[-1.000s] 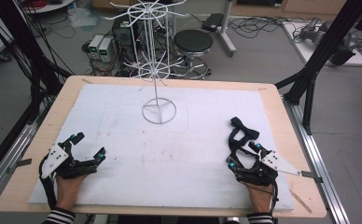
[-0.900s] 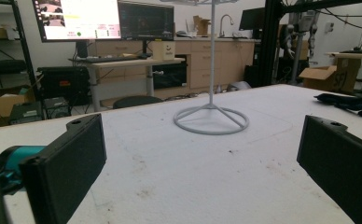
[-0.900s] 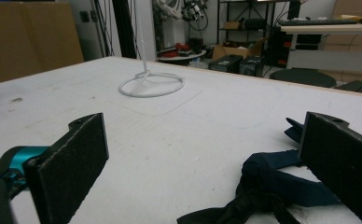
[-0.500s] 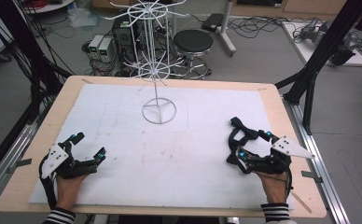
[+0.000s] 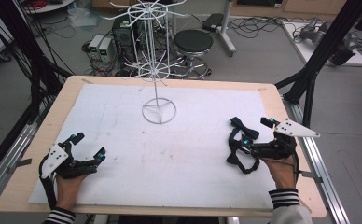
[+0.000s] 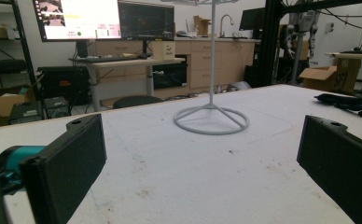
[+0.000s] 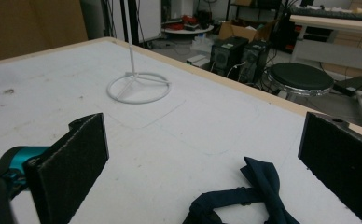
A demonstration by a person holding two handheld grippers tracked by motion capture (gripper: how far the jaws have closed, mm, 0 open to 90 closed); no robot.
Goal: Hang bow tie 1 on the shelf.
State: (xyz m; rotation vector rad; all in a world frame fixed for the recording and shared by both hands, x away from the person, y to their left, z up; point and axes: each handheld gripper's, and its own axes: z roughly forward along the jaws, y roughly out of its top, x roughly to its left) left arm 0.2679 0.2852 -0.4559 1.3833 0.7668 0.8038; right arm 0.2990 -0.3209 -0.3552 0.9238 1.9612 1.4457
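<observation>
White padding covers the tabletop [image 5: 123,100], where a dark bow tie [image 5: 241,140] lies at four o'clock just under the wide-open right claw [image 5: 258,132], likely about to pinch it for the wire rack [image 5: 158,70] at twelve; left claw [image 5: 88,145] wide, idle.

The left gripper [image 6: 202,163] is sitting low over the white tabletop [image 6: 184,177], and its two black jaws are standing wide apart with nothing between them. One jaw is showing at the left with a bit of teal behind it, and the other is showing at the right. Straight ahead, well apart from the jaws, a white wire stand [image 6: 211,119] is resting on the tabletop on its round ring foot, and its thin pole is going up out of the top. A dark thing [image 6: 351,101] is lying far off at the right edge, too small to tell what it is. Behind the tabletop, two screens [image 6: 104,18] are glowing above a desk.
</observation>
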